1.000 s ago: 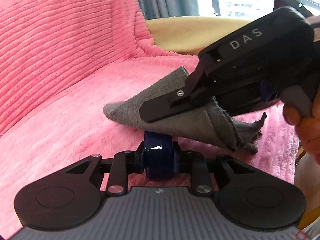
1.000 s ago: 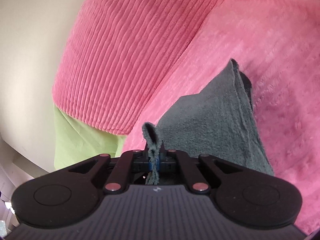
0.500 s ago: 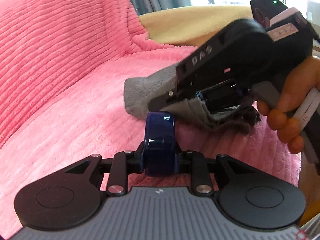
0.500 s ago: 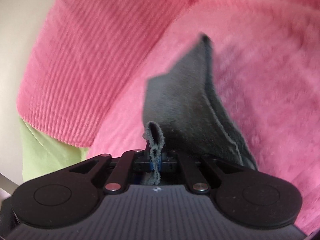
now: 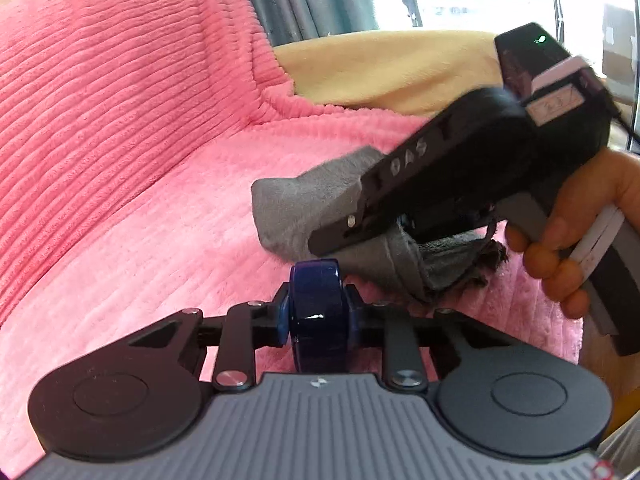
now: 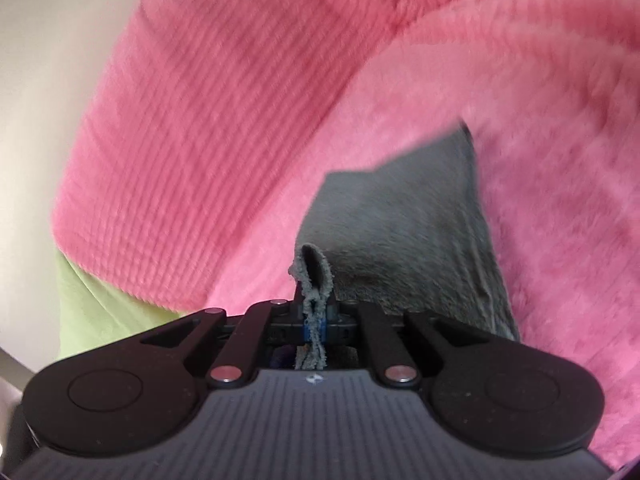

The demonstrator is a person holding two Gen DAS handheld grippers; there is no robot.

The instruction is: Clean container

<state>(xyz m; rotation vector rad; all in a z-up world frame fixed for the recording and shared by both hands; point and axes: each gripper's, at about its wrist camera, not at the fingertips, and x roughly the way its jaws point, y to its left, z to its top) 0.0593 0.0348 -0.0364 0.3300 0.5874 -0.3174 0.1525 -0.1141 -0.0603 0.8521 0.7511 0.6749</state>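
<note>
Left gripper (image 5: 316,312) is clamped tight on the blue container (image 5: 317,316) to steady it above the pink blanket (image 5: 160,220), while right gripper (image 6: 316,326) pinches the grey cloth (image 6: 400,232) shut, ready for wiping

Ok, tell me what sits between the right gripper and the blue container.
In the left wrist view, the grey cloth, pinched in the right gripper, hangs between it and the blue container held by the left gripper.
</note>
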